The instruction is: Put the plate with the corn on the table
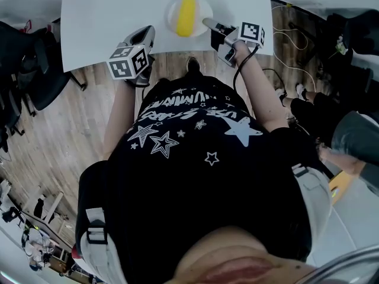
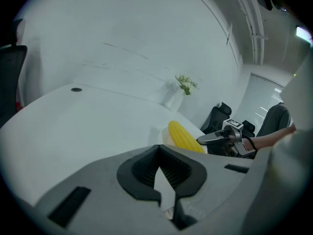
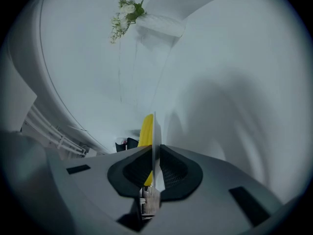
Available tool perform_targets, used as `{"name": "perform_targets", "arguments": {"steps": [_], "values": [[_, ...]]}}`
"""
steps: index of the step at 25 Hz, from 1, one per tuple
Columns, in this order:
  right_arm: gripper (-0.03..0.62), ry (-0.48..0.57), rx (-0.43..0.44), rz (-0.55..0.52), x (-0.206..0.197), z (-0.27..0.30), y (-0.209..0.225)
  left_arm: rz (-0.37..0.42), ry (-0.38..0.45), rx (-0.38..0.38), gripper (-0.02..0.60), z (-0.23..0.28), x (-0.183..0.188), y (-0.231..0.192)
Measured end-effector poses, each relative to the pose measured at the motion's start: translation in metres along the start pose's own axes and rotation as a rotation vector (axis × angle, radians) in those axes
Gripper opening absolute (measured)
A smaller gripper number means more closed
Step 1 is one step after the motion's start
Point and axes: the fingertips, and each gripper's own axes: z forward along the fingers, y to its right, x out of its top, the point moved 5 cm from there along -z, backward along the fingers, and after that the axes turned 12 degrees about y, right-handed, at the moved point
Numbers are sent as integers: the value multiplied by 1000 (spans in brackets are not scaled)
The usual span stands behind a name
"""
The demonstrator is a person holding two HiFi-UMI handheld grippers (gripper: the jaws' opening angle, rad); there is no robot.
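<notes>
A yellow corn cob (image 1: 187,14) lies on a small white plate (image 1: 201,6) over the white table (image 1: 106,16), near its front edge. My right gripper (image 1: 208,23) is shut on the plate's right rim. In the right gripper view the rim (image 3: 154,126) runs edge-on between the pads, with the corn (image 3: 145,129) just beyond. Whether the plate rests on the table I cannot tell. My left gripper (image 1: 145,34) hovers over the table's front edge, left of the plate, shut and holding nothing. In the left gripper view its closed tips (image 2: 157,148) point toward the corn (image 2: 185,136) and the right gripper (image 2: 208,139).
A white vase of flowers (image 2: 185,84) stands at the table's far side, also visible as the vase (image 3: 128,11) in the right gripper view. Dark office chairs (image 1: 29,70) stand on the wooden floor at the left. Cables (image 1: 291,37) and a seated person's legs (image 1: 331,123) are on the right.
</notes>
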Motion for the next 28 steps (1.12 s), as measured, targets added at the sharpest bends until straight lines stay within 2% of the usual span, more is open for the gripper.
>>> {"name": "perform_targets", "arguments": {"steps": [18,28], "values": [[34,-46,-52,0,0,24,11,8,-28,16,5,0,-1,-4],[26,-51,-129,-51,0,26,9,-2,-32,-4,5,9,-3,-8]]}}
